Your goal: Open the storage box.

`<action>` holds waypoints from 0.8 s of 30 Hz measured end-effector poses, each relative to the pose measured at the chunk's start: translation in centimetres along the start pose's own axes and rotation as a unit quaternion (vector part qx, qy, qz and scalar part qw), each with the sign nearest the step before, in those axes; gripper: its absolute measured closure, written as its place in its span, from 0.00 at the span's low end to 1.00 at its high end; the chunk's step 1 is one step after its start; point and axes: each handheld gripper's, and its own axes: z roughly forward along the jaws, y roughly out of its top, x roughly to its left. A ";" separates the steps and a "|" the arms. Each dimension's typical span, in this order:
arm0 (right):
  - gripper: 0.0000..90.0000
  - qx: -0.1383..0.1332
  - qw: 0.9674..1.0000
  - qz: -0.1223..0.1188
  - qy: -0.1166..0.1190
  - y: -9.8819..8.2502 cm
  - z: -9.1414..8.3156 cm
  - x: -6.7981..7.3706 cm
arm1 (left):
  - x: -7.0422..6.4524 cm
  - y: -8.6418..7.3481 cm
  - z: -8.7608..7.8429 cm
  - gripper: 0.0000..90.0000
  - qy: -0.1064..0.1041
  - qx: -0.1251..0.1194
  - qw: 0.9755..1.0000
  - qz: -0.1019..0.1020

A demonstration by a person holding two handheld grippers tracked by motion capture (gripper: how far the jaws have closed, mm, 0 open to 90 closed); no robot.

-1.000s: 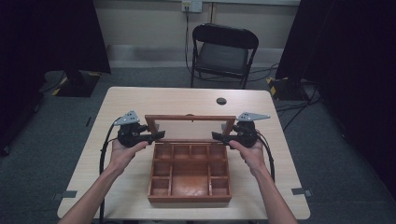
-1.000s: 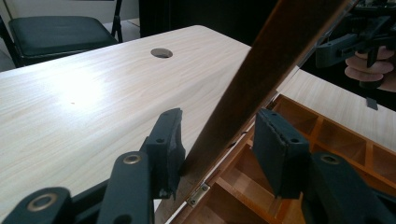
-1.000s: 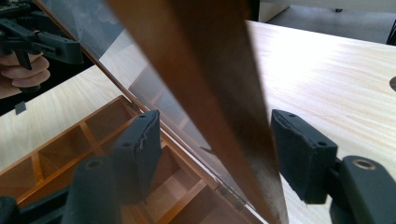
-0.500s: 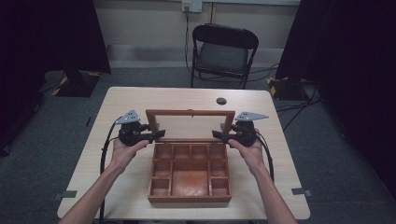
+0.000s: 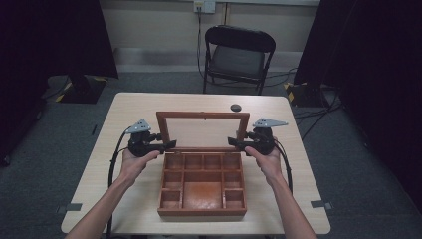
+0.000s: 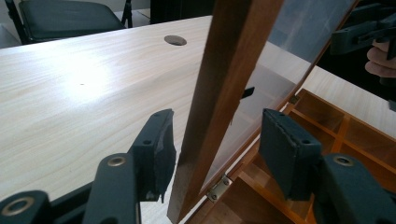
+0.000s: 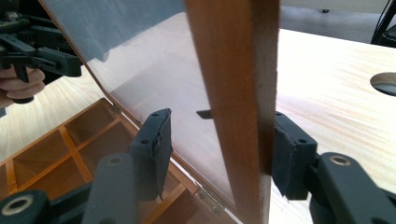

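I see the wooden box [image 5: 202,183] nearest me on the table [image 5: 99,189], its compartments bare and open to view. At the box's far edge its glass lid [image 5: 203,130] stands raised on hinges, near upright. My left gripper [image 5: 166,145] sits at the lid's left frame rail, jaws spread on either side of the wood with gaps showing, released rather than clenched. My right gripper [image 5: 234,144] straddles the lid's right rail the same way, one pad touching or nearly touching it, the other apart. Beyond the lid lies a round table hole [image 5: 236,107], and farther off a black chair [image 5: 237,57].
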 end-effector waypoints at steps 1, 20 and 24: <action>0.50 0.000 1.000 0.000 -0.003 0.0 0.1 -0.1 | 0.0 0.0 0.1 0.50 0.000 0.002 1.000 0.001; 0.49 -0.002 1.000 0.006 -0.005 -0.3 0.7 -0.6 | 0.8 -0.6 1.1 0.56 -0.001 0.016 1.000 -0.010; 0.49 -0.001 1.000 0.009 -0.006 -0.4 0.9 -0.8 | 0.8 -0.7 1.4 0.56 0.004 0.019 1.000 -0.010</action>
